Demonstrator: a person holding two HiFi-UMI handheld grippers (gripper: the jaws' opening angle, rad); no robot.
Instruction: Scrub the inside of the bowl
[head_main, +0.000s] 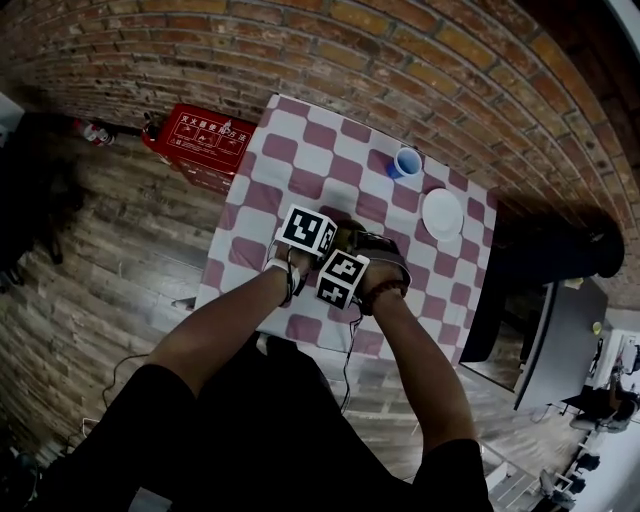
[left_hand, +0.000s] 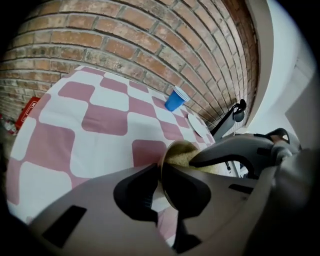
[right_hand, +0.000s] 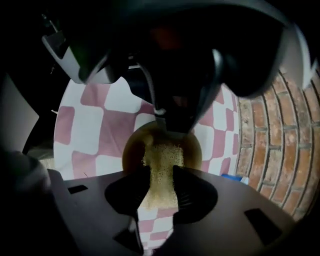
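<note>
While the left gripper (left_hand: 161, 172) fingers (left_hand: 135, 192) pinch the bowl (left_hand: 173, 148) rim, right gripper (right_hand: 159, 185) fingers (right_hand: 196, 194) clamp a sponge (right_hand: 161, 162) inside it

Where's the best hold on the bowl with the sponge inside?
Probably pinch the bowl by its rim, one jaw inside, one outside, from opposite the right gripper: the wall is thin, the sponge fills the middle. The left gripper grips so.

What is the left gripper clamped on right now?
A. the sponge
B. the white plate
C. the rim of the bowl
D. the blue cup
C: the left gripper has its jaws pinched on the thin rim of the bowl. The sponge is held between the jaws of the right gripper and reaches into that bowl.
</note>
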